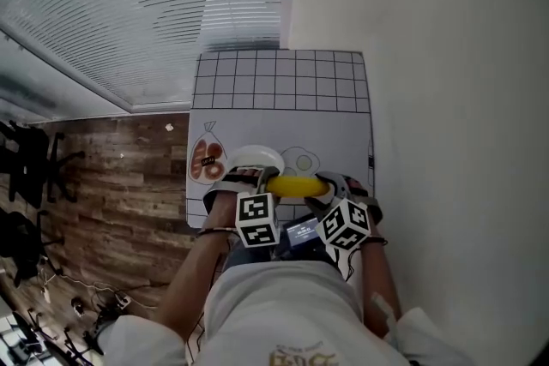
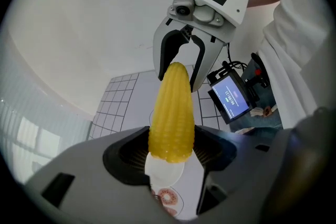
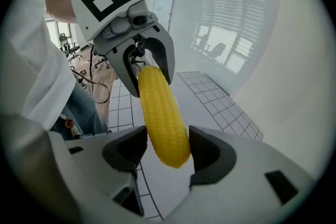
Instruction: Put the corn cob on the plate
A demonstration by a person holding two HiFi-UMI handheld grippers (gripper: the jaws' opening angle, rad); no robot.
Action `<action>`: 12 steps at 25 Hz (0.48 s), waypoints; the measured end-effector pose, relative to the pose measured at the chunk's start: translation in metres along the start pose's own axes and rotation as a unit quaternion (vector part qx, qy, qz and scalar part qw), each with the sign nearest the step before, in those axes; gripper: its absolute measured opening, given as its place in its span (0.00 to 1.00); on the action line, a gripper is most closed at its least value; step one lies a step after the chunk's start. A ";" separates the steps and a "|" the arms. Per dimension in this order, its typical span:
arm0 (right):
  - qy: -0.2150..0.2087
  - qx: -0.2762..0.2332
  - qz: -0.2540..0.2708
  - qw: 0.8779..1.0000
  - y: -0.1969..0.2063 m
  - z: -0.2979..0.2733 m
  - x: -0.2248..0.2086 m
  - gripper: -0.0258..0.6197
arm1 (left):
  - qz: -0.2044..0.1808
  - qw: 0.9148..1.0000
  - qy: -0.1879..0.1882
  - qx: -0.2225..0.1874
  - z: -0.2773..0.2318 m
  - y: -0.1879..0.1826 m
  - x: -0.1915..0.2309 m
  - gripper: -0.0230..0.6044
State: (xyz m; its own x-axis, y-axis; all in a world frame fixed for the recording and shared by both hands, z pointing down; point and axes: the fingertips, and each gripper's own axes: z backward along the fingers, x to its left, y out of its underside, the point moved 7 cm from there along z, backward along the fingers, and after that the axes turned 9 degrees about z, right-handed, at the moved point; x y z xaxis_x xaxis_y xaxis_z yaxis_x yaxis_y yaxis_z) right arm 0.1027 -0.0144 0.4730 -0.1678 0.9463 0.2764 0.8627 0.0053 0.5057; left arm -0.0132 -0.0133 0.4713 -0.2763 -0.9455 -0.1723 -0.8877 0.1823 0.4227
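A yellow corn cob (image 1: 296, 184) hangs level above the white mat, carried by both grippers, one at each end. My left gripper (image 1: 260, 182) is shut on its left end, and in the left gripper view that end (image 2: 170, 134) fills the gap between the pads. My right gripper (image 1: 328, 184) is shut on the other end, seen close in the right gripper view (image 3: 164, 118). The white plate (image 1: 256, 157) lies on the mat just beyond the left gripper; part of it shows under the cob (image 2: 164, 170).
The mat has a grid (image 1: 283, 81) at its far end, a printed bag of donuts (image 1: 208, 159) left of the plate and an egg outline (image 1: 300, 159) right of it. A small screen device (image 2: 231, 97) hangs at the person's waist. Wooden floor lies left, a white wall right.
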 end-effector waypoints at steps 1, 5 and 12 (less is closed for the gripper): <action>-0.004 -0.002 0.003 1.000 -0.005 -0.004 0.000 0.44 | 0.003 1.000 0.000 0.001 0.002 0.006 0.002 0.44; -0.018 -0.008 0.012 1.000 -0.026 -0.018 -0.001 0.43 | 0.016 1.000 -0.001 0.011 0.008 0.029 0.012 0.44; -0.040 -0.014 0.016 0.999 -0.047 -0.042 -0.003 0.43 | 0.033 0.999 0.006 0.020 0.010 0.058 0.025 0.44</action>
State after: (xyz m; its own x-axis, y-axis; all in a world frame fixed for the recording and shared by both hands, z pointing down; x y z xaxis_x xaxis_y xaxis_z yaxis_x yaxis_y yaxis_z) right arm 0.0424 -0.0313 0.4821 -0.1004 0.9685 0.2280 0.8531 -0.0341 0.5206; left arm -0.0748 -0.0240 0.4828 -0.3300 -0.9343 -0.1346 -0.8821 0.2544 0.3965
